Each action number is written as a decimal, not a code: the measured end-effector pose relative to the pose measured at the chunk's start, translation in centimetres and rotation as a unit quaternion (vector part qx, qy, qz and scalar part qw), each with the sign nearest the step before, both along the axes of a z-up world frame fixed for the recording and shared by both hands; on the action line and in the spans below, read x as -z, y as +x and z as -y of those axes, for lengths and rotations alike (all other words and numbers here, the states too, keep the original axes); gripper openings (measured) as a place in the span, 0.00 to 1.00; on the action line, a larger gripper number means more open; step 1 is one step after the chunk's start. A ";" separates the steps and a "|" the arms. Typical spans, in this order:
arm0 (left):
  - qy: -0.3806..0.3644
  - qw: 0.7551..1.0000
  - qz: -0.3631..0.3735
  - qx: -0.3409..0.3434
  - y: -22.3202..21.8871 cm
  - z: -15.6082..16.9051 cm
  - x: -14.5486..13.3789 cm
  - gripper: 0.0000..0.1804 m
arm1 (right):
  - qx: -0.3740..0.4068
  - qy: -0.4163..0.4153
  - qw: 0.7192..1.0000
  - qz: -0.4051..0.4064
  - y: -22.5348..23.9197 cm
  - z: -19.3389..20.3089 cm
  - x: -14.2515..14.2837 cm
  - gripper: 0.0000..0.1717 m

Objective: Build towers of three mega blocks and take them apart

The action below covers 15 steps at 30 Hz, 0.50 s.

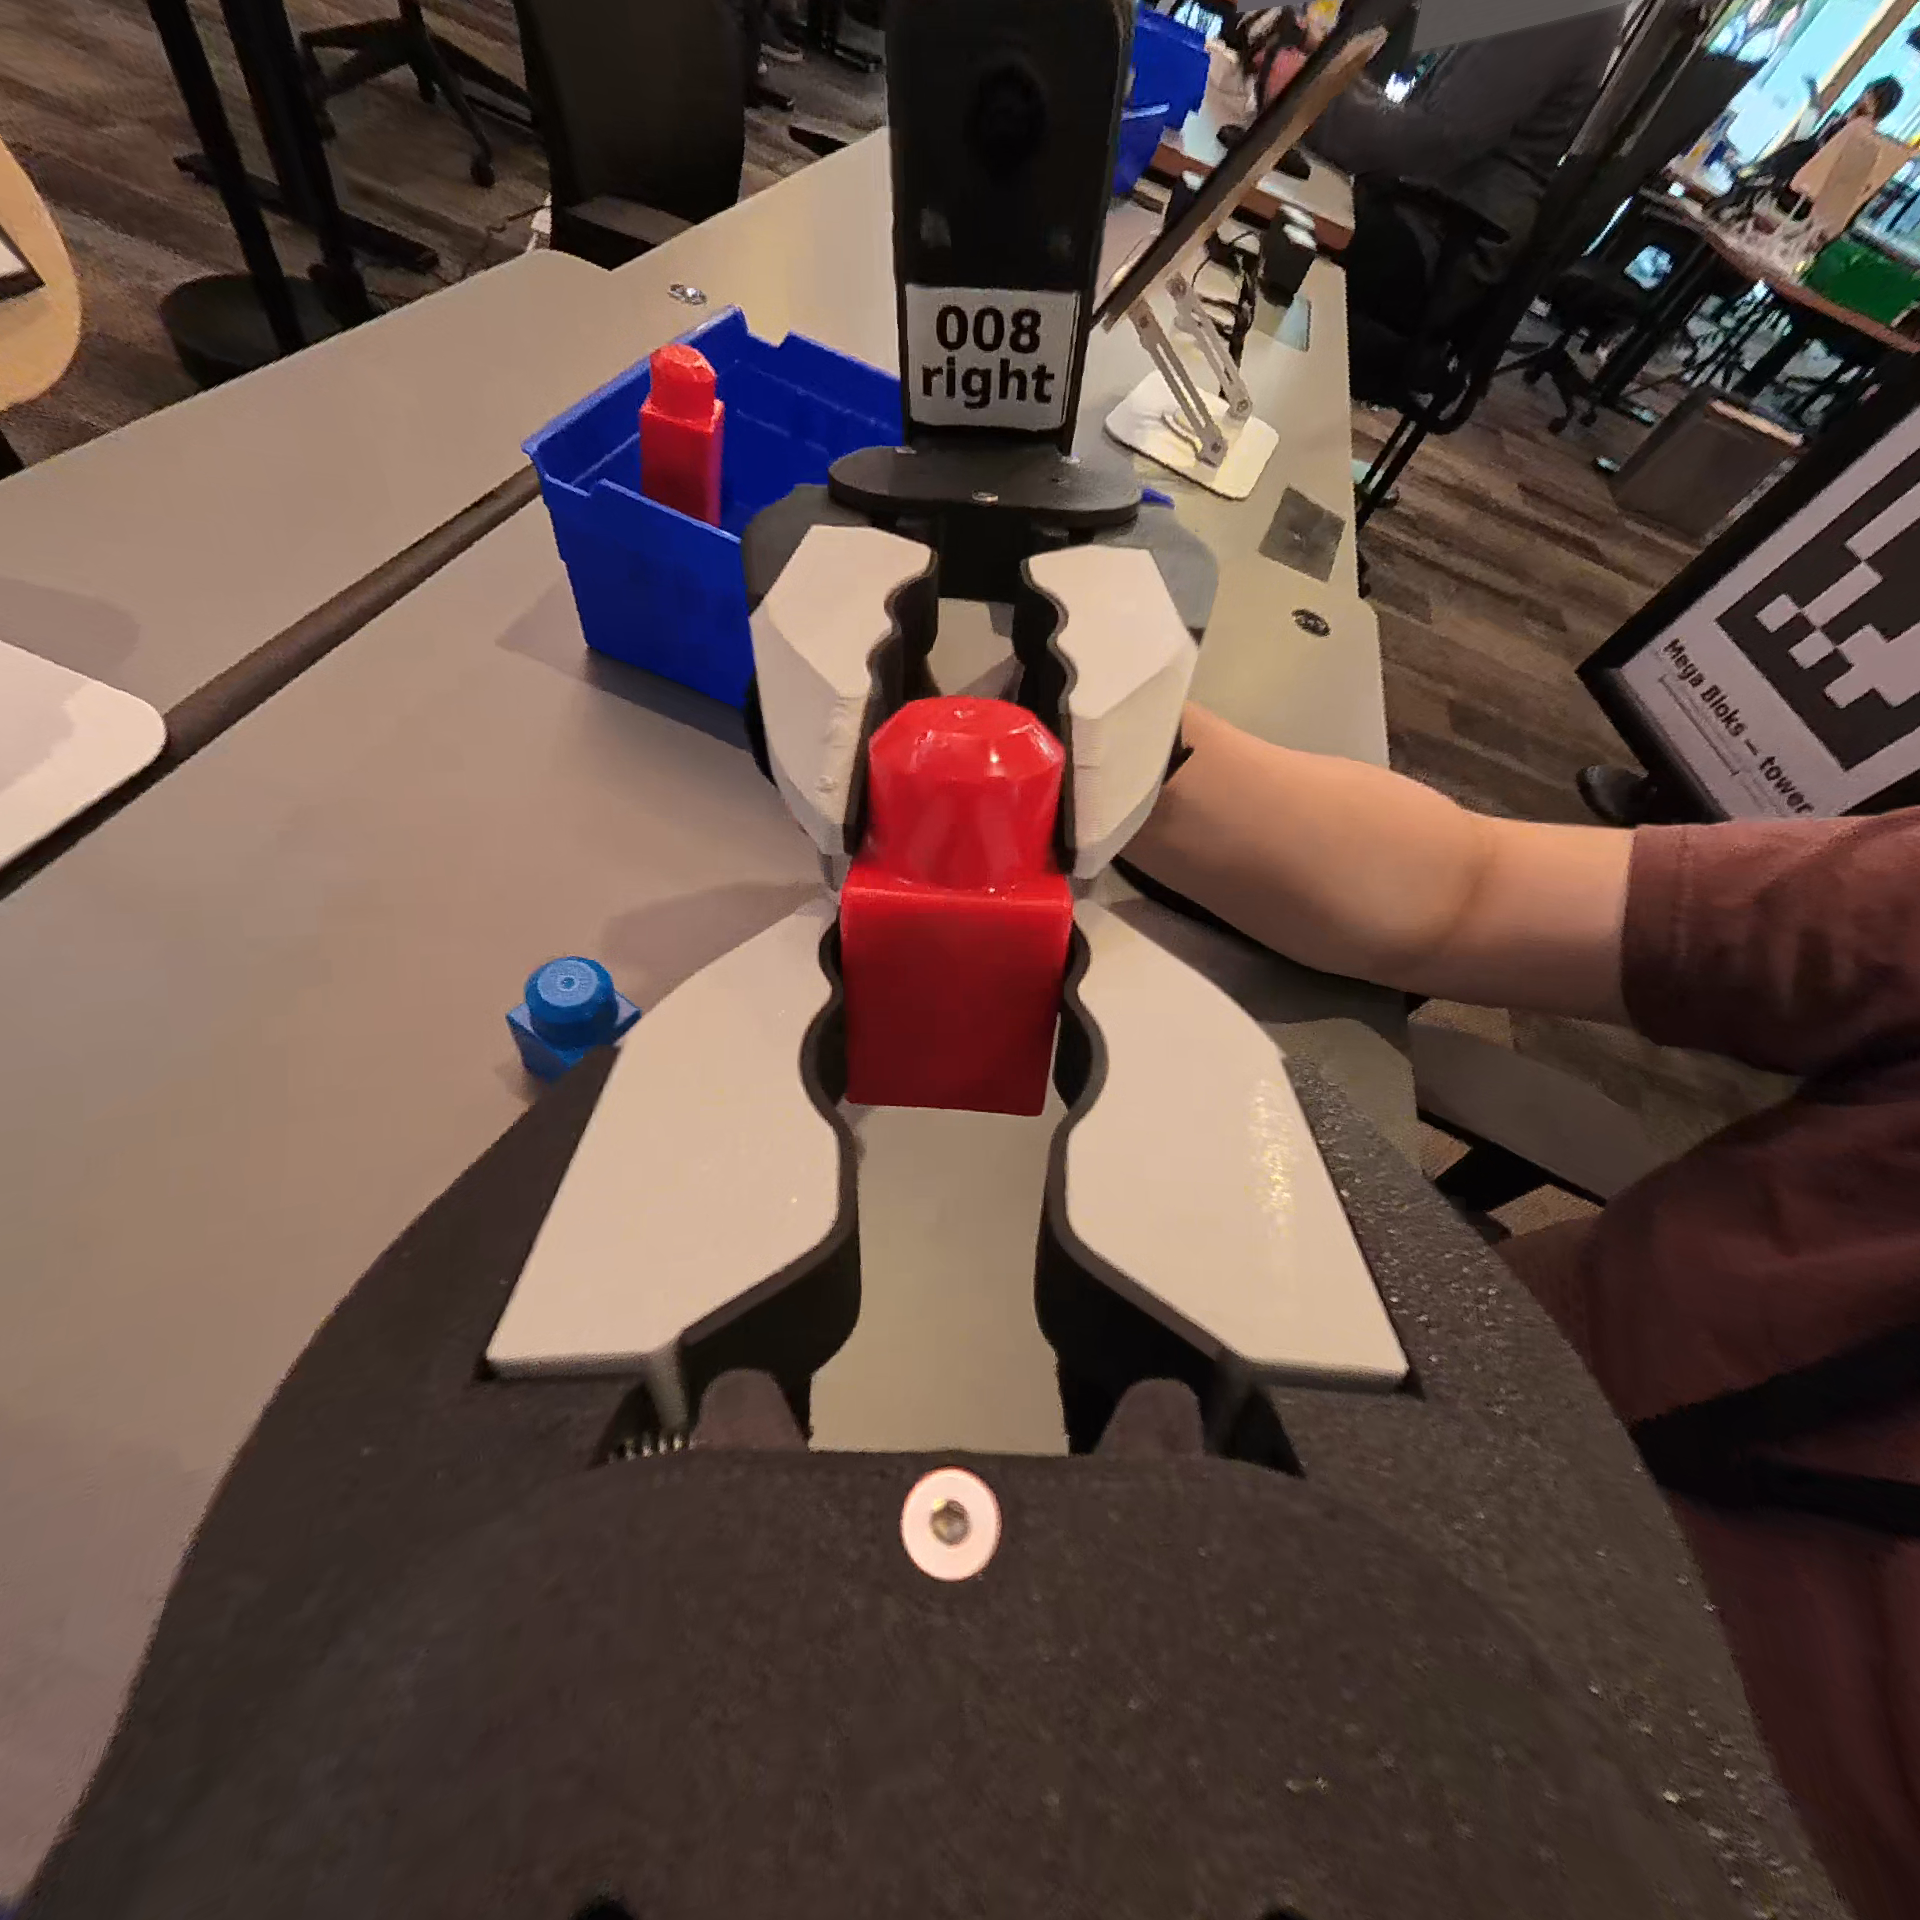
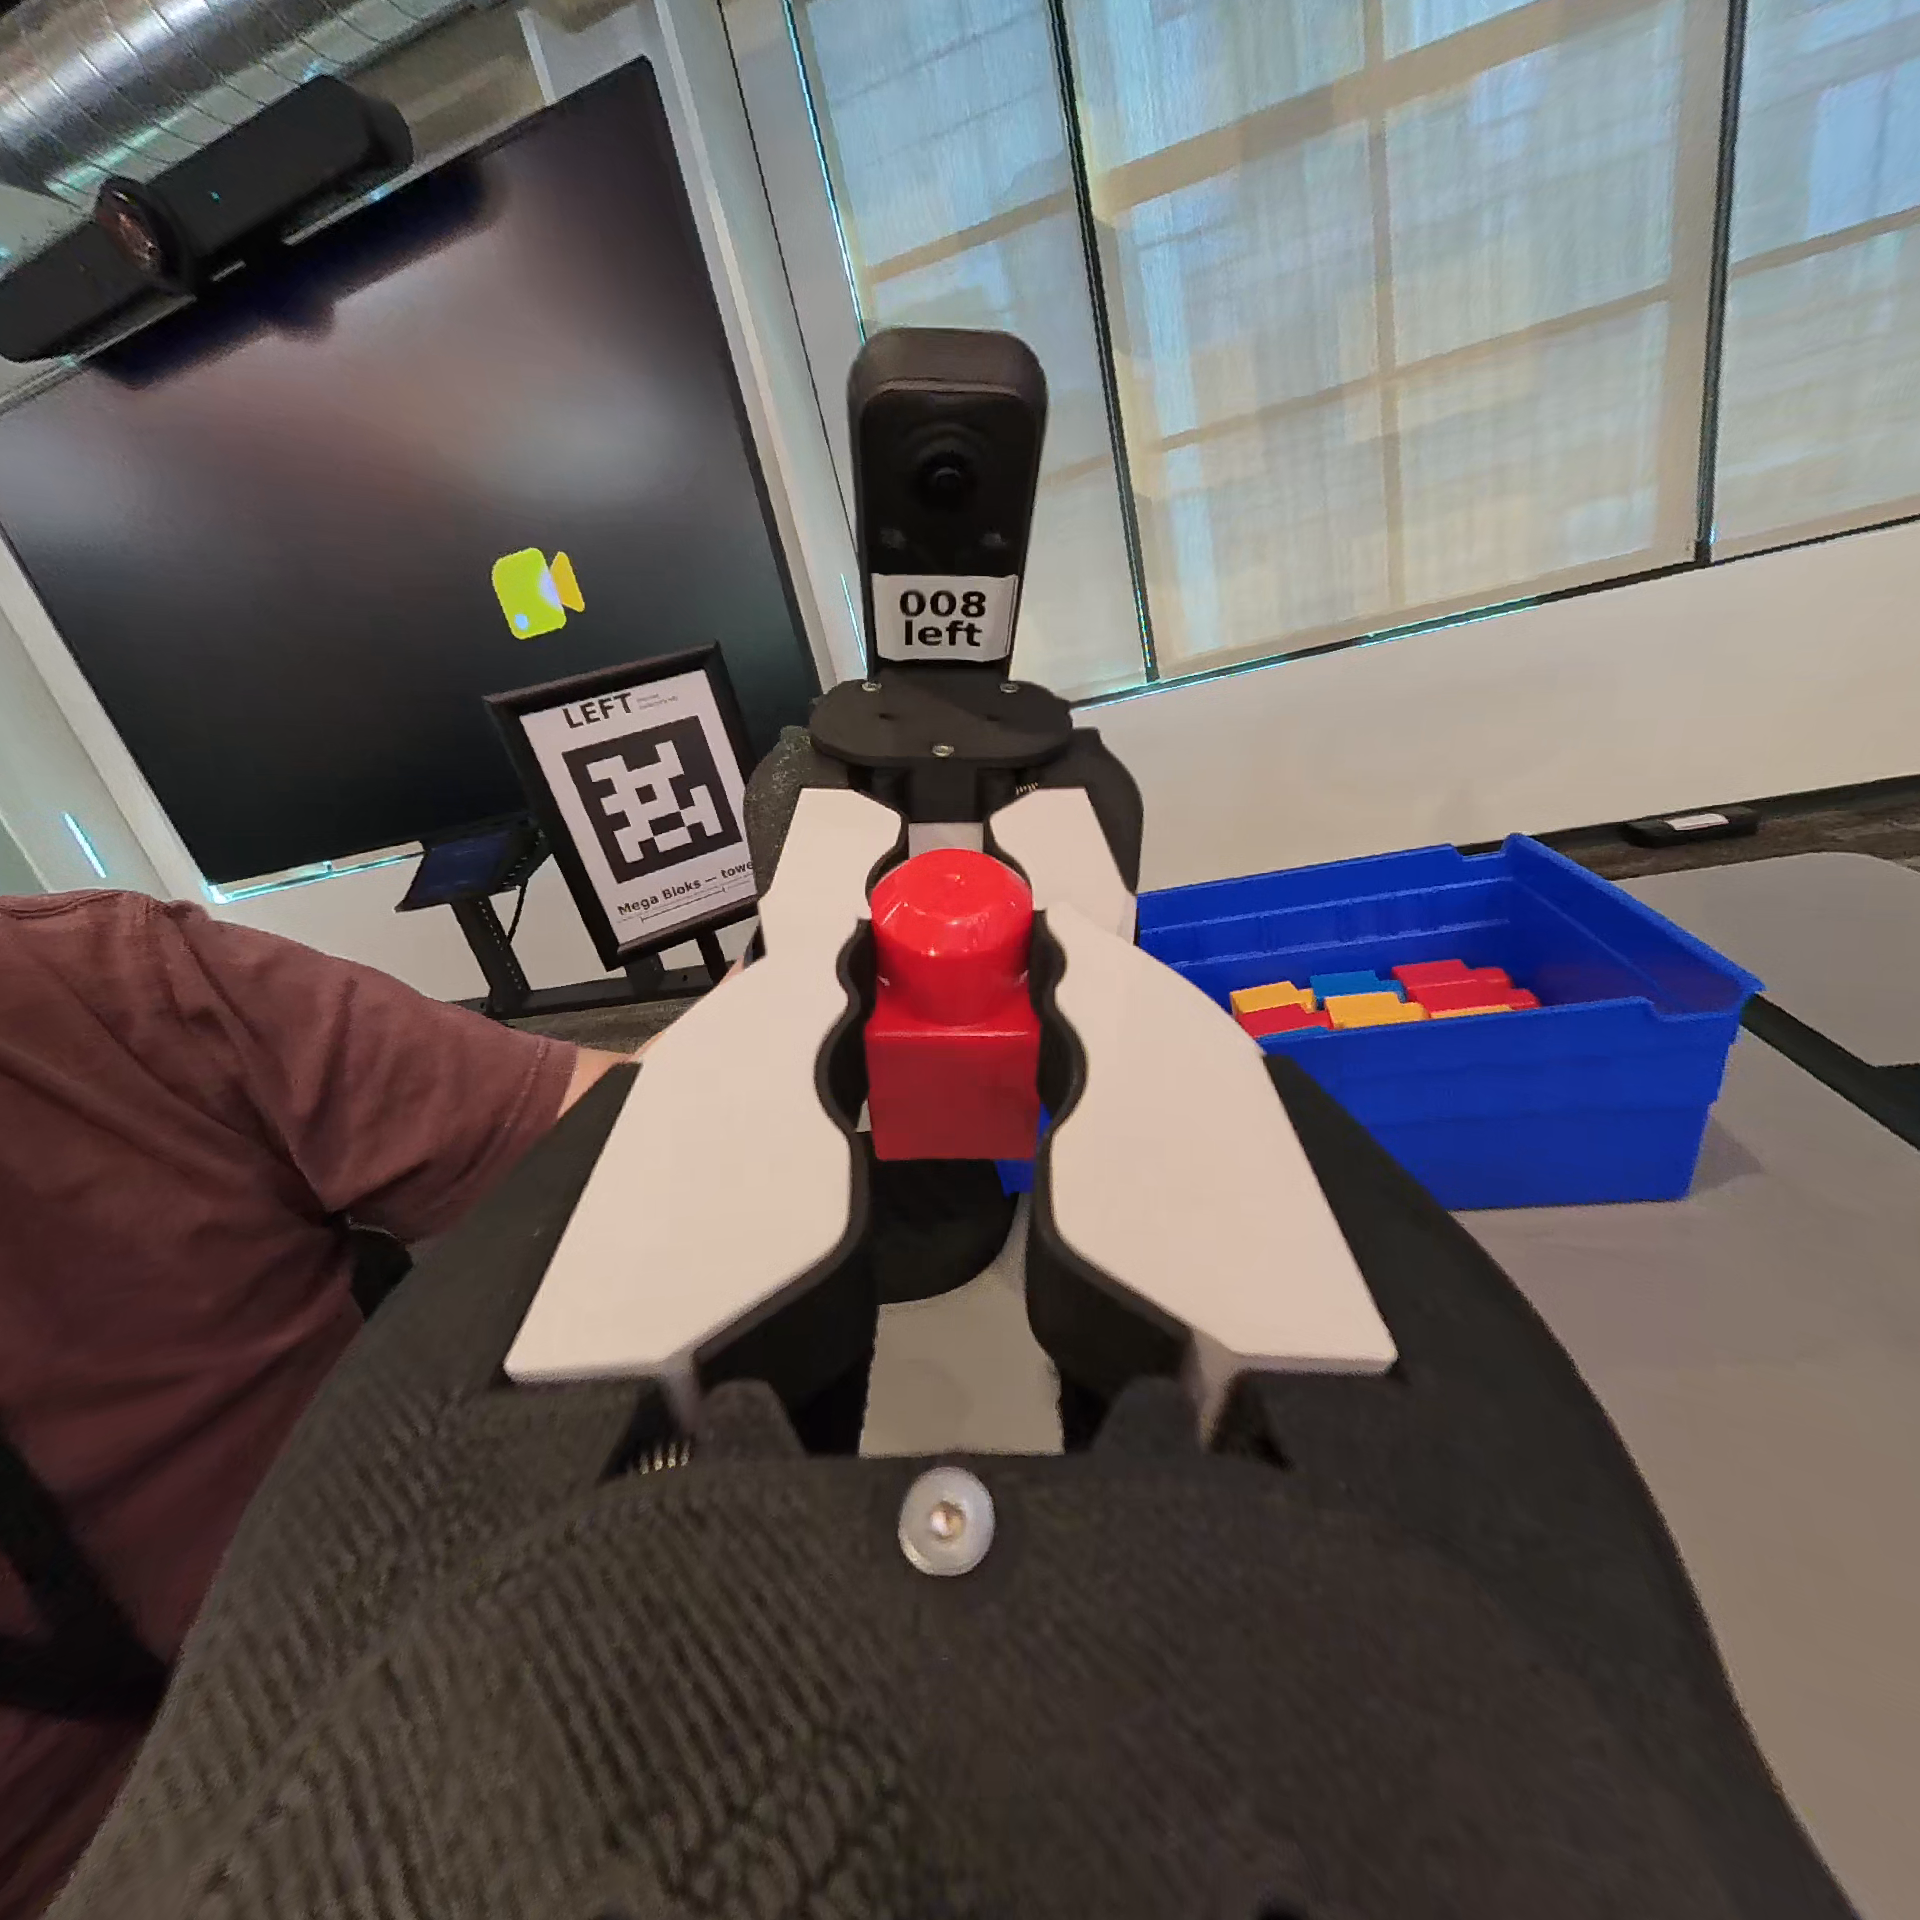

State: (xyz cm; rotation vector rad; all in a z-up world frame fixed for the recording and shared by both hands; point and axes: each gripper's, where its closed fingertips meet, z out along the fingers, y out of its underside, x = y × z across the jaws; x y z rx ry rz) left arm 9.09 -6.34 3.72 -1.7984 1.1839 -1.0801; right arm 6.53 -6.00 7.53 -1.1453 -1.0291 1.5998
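Red block [image 1: 956,997]: upright, stud on top, raised above the grey table [image 1: 312,831] and caught between the two grippers, which face each other head-on.

Left gripper [image 1: 951,997]: jaws closed on the block's square body, a pad pressed against each side face.

Right gripper [image 2: 951,977]: jaws closed on the round stud at the top of the same block; both pads lie against the stud's sides. In the left wrist view its grey fingers [image 1: 821,727] come in from the far side, with a person's forearm [image 1: 1351,873] behind them to the right.

Surroundings, left wrist view: a small blue block [image 1: 569,1013] sits on the table just left of the left gripper's left finger. Farther off, a blue bin [image 1: 644,561] holds a tall red piece [image 1: 681,436] standing upright.

Surroundings, right wrist view: a second blue bin [image 2: 1507,1101] stands on the table to the right, holding red, yellow and blue blocks [image 2: 1382,997] lying flat. A framed marker sign [image 2: 644,800] stands far left, before a dark screen [image 2: 364,499].
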 end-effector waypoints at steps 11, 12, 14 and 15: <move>0.089 0.988 0.123 -0.039 -3.7 -4.2 -9.0 0.20 | 0.269 0.039 0.935 0.229 3.5 -8.7 6.8 0.33; 0.091 0.983 0.157 -0.041 -4.6 -4.2 -9.7 0.20 | 0.270 0.045 0.919 0.284 3.7 -9.1 8.9 0.34; 0.094 0.976 0.186 -0.058 -6.1 -4.7 -10.4 0.20 | 0.266 0.050 0.899 0.345 3.8 -9.5 12.0 0.33; 0.092 0.977 0.185 -0.055 -6.6 -4.5 -10.3 0.20 | 0.263 0.047 0.895 0.358 3.6 -9.5 13.1 0.33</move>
